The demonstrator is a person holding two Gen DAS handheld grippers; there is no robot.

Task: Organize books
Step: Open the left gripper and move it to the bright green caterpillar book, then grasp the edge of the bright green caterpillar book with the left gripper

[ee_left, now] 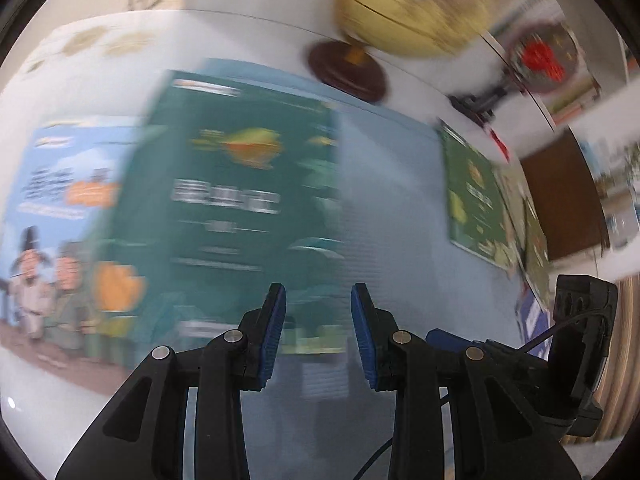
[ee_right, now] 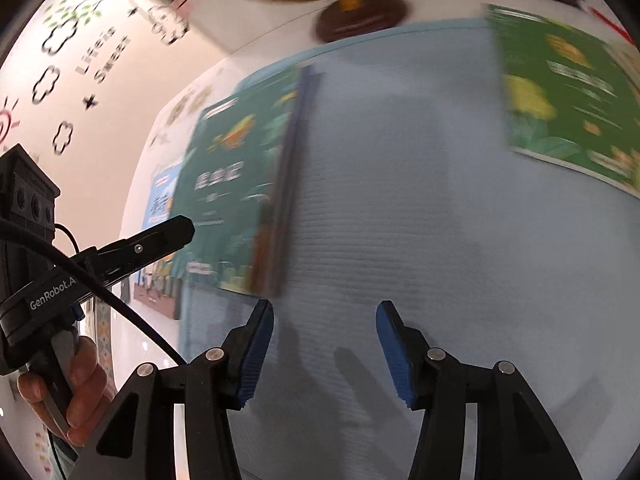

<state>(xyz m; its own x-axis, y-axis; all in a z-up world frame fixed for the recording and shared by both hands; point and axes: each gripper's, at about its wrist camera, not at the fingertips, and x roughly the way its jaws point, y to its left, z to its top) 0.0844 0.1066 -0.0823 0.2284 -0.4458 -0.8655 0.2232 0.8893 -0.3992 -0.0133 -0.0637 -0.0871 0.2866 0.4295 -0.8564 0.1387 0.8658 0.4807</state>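
A teal-green book (ee_left: 240,200) lies on a pale blue mat (ee_left: 392,184), partly over a light blue cartoon book (ee_left: 56,208). My left gripper (ee_left: 319,294) hovers at the teal book's near edge, its blue pads apart with nothing between them. In the right wrist view the teal book (ee_right: 236,184) tops a small stack at the left and the left gripper (ee_right: 160,236) reaches toward it. My right gripper (ee_right: 325,308) is open over bare mat (ee_right: 400,220), holding nothing. Another green book (ee_right: 568,96) lies at the far right, where the left wrist view shows this green book (ee_left: 476,200) overlapping other books.
A yellow globe (ee_left: 412,4) on a dark round base (ee_left: 348,72) stands behind the mat. A black stand with a red-patterned disc (ee_left: 544,60) sits at the back right. A hand (ee_right: 84,384) grips the left tool's handle. Both views are blurred.
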